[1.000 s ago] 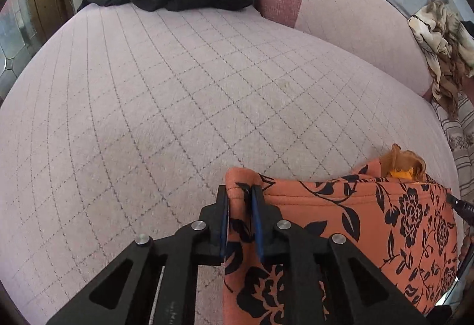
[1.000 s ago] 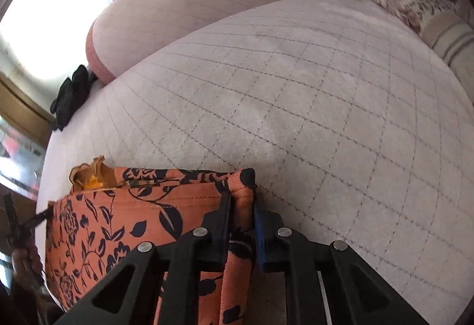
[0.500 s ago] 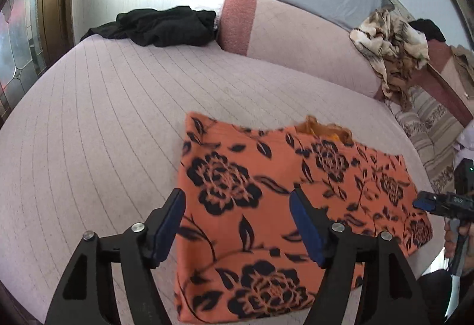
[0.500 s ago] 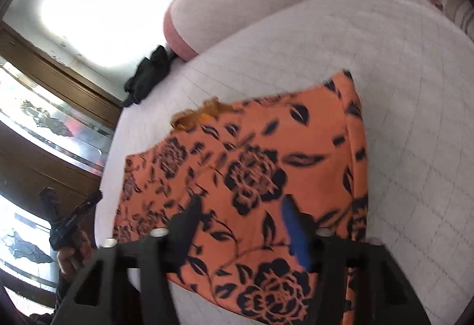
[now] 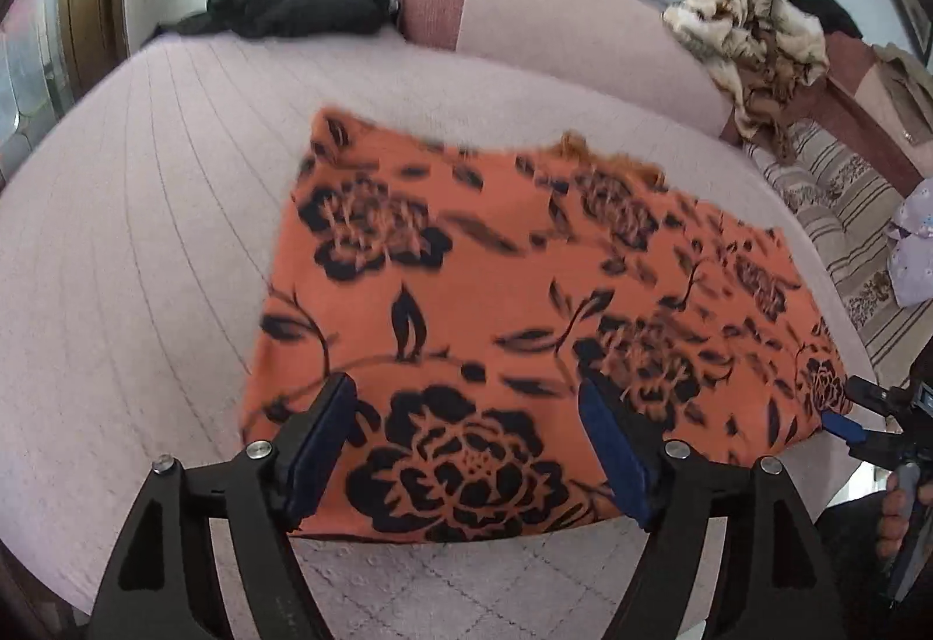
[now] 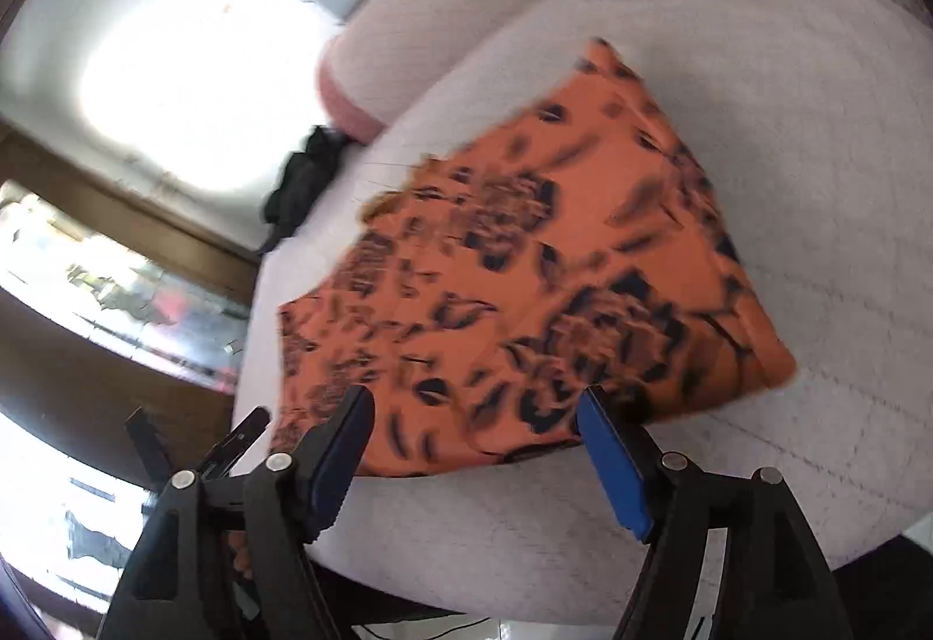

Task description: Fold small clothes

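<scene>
An orange garment with black flowers (image 5: 495,290) lies flat and folded on the pink quilted bed (image 5: 146,232). My left gripper (image 5: 466,389) hovers open over the garment's near edge, blue pads wide apart, with nothing gripped. In the right wrist view the same garment (image 6: 554,261) lies ahead. My right gripper (image 6: 475,398) is above its near edge, its jaws are opening, and its pads press on nothing. The right gripper's tip (image 5: 845,424) and the hand holding it (image 5: 898,512) show at the left view's right edge.
A black garment (image 5: 291,7) lies at the bed's far left beside a pink bolster (image 5: 554,16). A crumpled beige patterned cloth (image 5: 752,28) hangs on the right, above a striped blanket (image 5: 845,208). The bed's front edge (image 6: 525,570) is just below the grippers.
Both grippers let go of the garment's corners, opened wide and drew back toward the bed's near edge. The garment now lies spread flat.
</scene>
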Action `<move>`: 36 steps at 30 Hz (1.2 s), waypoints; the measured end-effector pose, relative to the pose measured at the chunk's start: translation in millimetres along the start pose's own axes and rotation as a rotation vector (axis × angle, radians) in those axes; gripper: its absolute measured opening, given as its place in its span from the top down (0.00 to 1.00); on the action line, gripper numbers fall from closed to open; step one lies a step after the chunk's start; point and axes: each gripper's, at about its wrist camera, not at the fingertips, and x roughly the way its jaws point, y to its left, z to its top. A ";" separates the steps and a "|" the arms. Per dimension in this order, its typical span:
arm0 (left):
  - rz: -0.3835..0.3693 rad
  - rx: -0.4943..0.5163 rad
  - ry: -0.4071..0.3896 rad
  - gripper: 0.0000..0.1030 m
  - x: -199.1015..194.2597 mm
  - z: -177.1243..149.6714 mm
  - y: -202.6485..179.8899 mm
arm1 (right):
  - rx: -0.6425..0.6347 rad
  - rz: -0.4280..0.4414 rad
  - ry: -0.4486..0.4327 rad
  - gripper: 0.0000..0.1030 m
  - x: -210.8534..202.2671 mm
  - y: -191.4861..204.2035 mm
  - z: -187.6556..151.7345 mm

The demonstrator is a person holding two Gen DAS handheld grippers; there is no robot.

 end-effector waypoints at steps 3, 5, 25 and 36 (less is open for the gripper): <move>0.021 0.035 -0.052 0.26 -13.6 -2.3 -7.6 | 0.279 0.089 -0.084 0.37 -9.2 -37.8 -11.0; -0.035 0.017 -0.122 0.25 -32.2 3.2 -13.0 | 0.242 0.060 -0.132 0.34 -25.4 -28.1 -18.2; -0.049 0.131 -0.133 0.25 24.1 2.6 -46.2 | 0.203 -0.164 -0.273 0.89 -12.5 -19.9 6.9; -0.010 0.163 -0.145 0.23 26.7 4.3 -49.9 | 0.159 -0.247 -0.329 0.29 -72.4 -36.9 22.5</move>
